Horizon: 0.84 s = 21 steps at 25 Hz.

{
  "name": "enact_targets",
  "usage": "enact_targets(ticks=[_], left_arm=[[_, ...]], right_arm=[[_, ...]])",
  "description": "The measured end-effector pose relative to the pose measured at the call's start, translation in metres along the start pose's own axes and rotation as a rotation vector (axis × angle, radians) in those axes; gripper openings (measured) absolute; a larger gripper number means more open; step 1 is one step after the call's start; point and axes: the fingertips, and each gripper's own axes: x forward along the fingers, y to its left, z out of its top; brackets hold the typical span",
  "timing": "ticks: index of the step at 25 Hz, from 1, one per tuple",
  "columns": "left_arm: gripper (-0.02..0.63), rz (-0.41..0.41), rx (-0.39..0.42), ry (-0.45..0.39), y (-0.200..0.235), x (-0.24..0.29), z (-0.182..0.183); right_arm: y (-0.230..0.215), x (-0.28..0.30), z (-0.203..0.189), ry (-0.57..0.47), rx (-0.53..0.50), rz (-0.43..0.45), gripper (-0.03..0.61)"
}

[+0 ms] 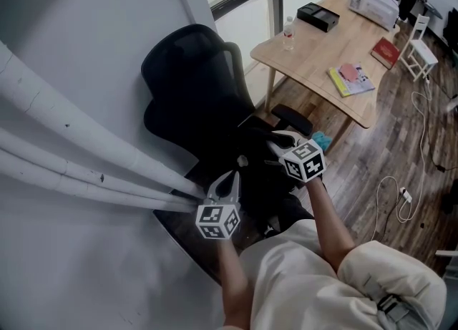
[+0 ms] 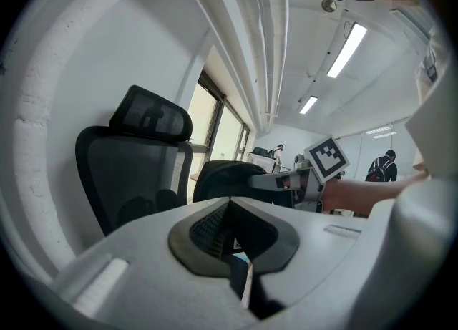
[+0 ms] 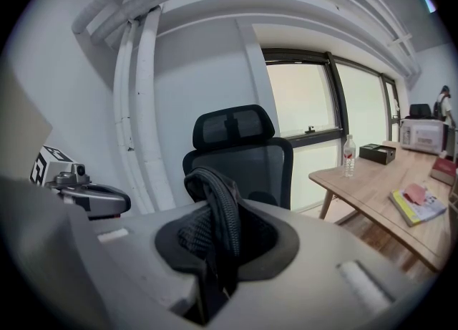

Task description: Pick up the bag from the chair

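A black office chair [image 1: 187,71] stands against the white wall; its mesh back also shows in the right gripper view [image 3: 240,149]. The black bag [image 1: 261,178] hangs in front of the chair between my two grippers. A black woven strap [image 3: 223,207] of the bag loops up through my right gripper [image 3: 215,250], which is shut on it. My left gripper [image 2: 236,257] is shut on a thin dark edge of the bag that carries a small white label. In the head view the left gripper [image 1: 229,184] is at the bag's near left, the right gripper [image 1: 280,139] at its far right.
White pipes [image 1: 71,157] run along the wall at the left. A wooden table [image 1: 315,60] at the right carries a water bottle [image 1: 288,35], a black box [image 1: 318,15] and books [image 1: 351,78]. Cables [image 1: 415,178] lie on the wooden floor.
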Motion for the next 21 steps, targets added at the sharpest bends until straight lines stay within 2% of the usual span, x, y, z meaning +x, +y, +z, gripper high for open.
enact_targets(ticks=[21], left_arm=[[0.008, -0.036, 0.019, 0.009, -0.005, 0.002, 0.002]], right_arm=[[0.004, 0.002, 0.011, -0.012, -0.037, 0.014, 0.063]])
